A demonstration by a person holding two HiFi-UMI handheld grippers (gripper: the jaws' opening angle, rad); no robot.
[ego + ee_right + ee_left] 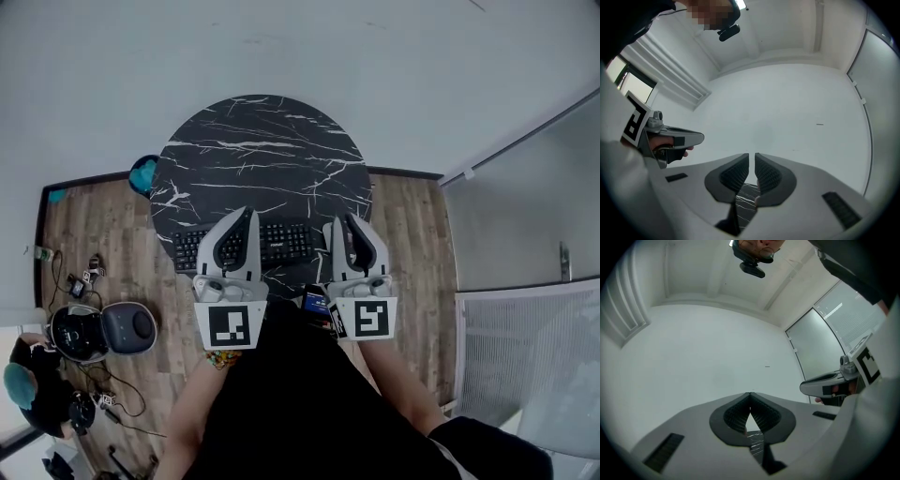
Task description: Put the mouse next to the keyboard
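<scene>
A black keyboard lies at the near edge of the round black marble table. No mouse shows in any view. Both grippers are held side by side over the keyboard, their jaws pointing away from me and up at the white wall. The left gripper has its tips touching, with nothing between them. The right gripper is shut to a thin slit and holds nothing. A strip of marble shows below its jaws. Each gripper view catches the other gripper at its edge.
A small dark device with a blue face sits between the grippers at the table's near edge. On the wooden floor at left lie a round grey and black case, cables and a teal object. A glass partition stands at right.
</scene>
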